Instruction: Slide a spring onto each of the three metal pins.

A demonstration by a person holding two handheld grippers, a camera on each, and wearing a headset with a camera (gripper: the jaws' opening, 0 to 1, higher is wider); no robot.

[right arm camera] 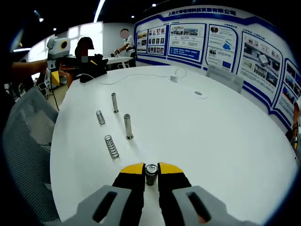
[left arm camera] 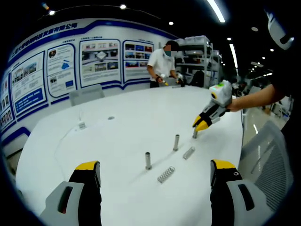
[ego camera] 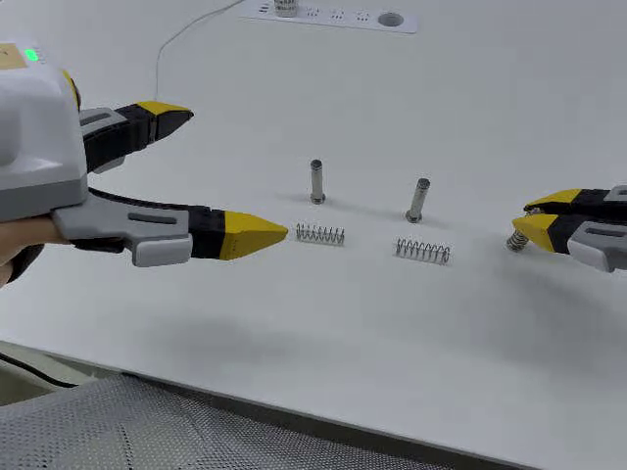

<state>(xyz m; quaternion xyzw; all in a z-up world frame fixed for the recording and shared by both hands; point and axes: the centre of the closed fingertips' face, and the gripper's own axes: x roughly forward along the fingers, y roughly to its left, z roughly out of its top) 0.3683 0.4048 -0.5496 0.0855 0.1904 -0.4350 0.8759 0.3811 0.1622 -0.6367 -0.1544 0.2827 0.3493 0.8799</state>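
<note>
Two silvery metal pins stand upright on the white table [ego camera: 294, 333], the left pin [ego camera: 316, 182] and the right pin [ego camera: 418, 200]. Each is a smooth round shank with a slightly wider head. Toward the person from each pin a thin wire coil spring lies on its side, the left spring [ego camera: 320, 234] and the right spring [ego camera: 423, 251], each near its pin but apart from it.

The third pin [right arm camera: 151, 173] has grey coils wound around its shank. It sits between the yellow-tipped jaws of the right tool [ego camera: 524, 220], which are drawn narrow and clamp it low over the table, well apart from the other two pins. In the right gripper view its round head faces the camera, with coils just under it.

The left tool [ego camera: 238, 174] gapes wide and holds nothing. Its nearer yellow tip is just beside the left spring's end, and I cannot tell whether they touch.

Blue-framed wall boards [right arm camera: 221, 42] carry a heading in Chinese characters, too small to read. A white power strip [ego camera: 333, 15] with its cable [ego camera: 181, 34] lies at the table's far side, its markings unreadable
</note>
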